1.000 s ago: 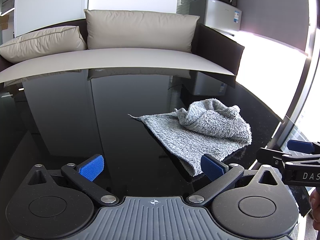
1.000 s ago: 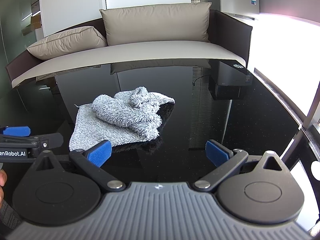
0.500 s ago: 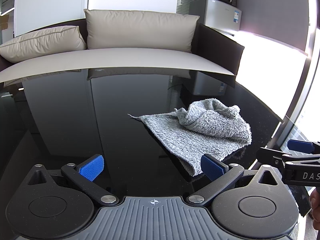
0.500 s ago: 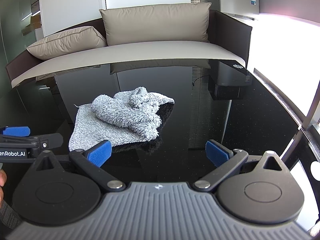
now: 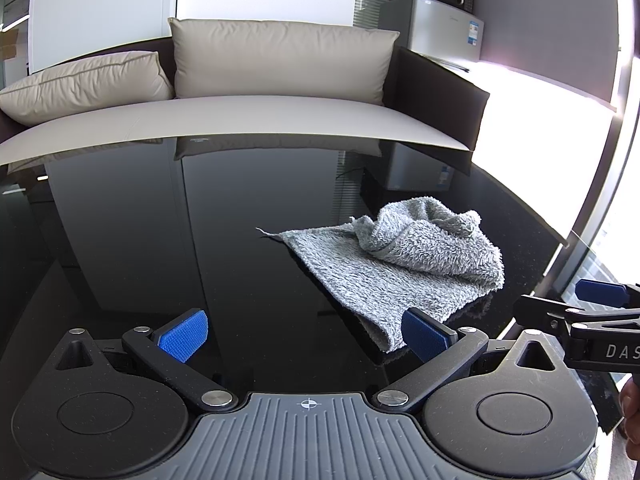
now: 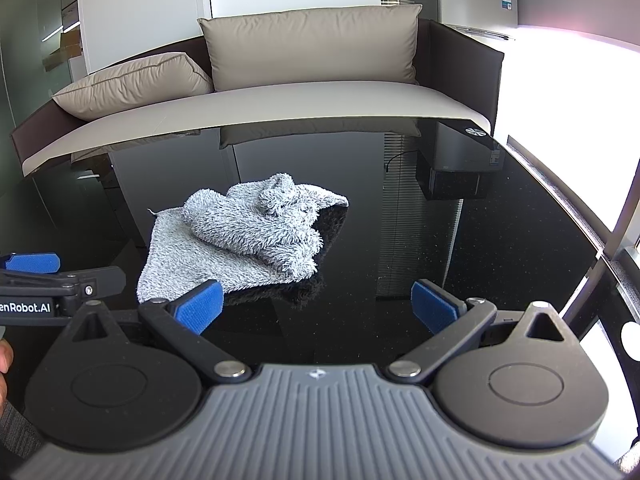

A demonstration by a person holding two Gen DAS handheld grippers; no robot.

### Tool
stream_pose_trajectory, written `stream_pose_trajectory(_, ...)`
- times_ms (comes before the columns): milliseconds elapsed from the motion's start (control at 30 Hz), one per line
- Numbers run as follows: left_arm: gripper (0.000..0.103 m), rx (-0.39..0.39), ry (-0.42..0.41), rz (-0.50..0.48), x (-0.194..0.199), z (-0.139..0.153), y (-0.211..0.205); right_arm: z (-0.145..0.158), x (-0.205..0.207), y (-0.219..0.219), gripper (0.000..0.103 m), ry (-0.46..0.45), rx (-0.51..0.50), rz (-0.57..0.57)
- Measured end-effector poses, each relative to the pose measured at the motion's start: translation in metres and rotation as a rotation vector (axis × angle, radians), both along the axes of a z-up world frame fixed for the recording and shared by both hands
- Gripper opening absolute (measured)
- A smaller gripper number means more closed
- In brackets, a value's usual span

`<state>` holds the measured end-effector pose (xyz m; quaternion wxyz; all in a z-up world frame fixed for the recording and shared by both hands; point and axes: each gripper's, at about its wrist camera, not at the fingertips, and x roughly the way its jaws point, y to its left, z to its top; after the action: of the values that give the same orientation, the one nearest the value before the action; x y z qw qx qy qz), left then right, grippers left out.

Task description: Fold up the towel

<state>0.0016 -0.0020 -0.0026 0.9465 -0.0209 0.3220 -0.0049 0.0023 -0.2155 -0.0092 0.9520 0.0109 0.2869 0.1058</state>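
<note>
Item: grey towel (image 5: 394, 268), fluffy, lying crumpled on a glossy black tabletop (image 5: 200, 240). One layer lies flat against the glass; the rest is bunched in a loose roll on top, toward the tabletop's far edge. A flat corner with a stray thread points out to the left. Not yet folded; it probably needs spreading first.

Left gripper (image 5: 304, 332): jaws wide apart, empty, held low over the tabletop's near edge, just short of the towel's nearest corner. That corner sits close by its right pad (image 5: 420, 334), a likely first pinch point.

Right gripper (image 6: 318, 308): jaws wide apart, empty, also at the near edge, with the towel ahead and to its left. Whether its left pad (image 6: 200, 306) touches the fabric cannot be told; it may only overlap in view.

Beyond the far edge: sofa (image 6: 280, 96) with beige cushions.
</note>
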Motion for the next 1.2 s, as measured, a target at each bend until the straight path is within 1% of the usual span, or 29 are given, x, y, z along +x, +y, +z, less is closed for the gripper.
stream_pose_trajectory(633, 0.102, 0.0, 0.002, 0.0, -0.0005, 0.0003, 0.0005, 0.0005, 0.0009, 0.0, 0.102, 0.001, -0.001, -0.005)
stream_pose_trajectory(1200, 0.102, -0.018, 0.004, -0.004, -0.0004, 0.0019, 0.0033, 0.0004, 0.0044, -0.0015, 0.102, 0.001, 0.003, -0.012)
